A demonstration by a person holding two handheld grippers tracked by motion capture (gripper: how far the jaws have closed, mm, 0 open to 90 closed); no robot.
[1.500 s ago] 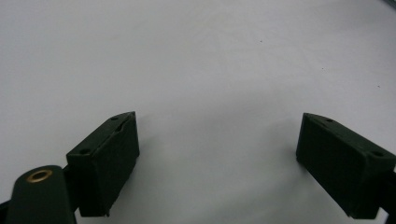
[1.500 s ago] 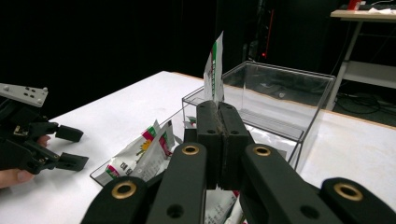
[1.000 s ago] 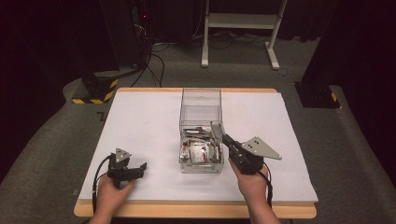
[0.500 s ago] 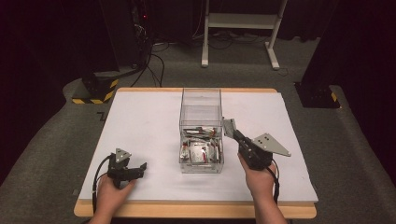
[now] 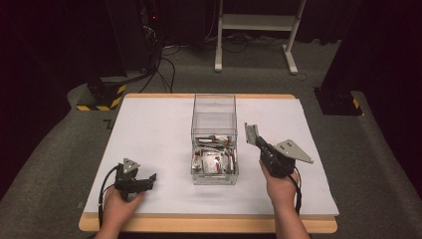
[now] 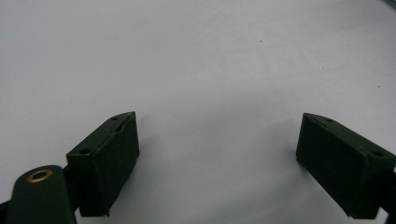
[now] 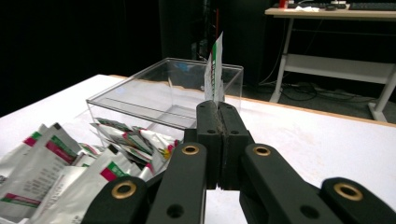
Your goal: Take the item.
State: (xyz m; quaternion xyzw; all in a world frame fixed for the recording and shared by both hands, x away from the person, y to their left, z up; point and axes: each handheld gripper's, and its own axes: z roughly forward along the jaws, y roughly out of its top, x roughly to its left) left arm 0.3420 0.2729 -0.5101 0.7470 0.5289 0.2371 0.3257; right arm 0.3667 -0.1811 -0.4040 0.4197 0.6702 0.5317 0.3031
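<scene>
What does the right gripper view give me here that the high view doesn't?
Right gripper view: the sachet's green and red print, edge-on between the shut jaws, and the printing on sachets in the box. High view: the left hand-held gripper resting on the white table, and both hands. Shared: the right hand-held gripper, its sachet, and the clear box.

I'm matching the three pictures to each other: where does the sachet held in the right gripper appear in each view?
High view: the sachet sits right of centre, beside the clear box, clamped by the right gripper.
Right gripper view: the sachet stands upright at centre top, above the shut jaws.
Left gripper view: not in it.
Shared landmark: the clear box, left of the sachet in both.
</scene>
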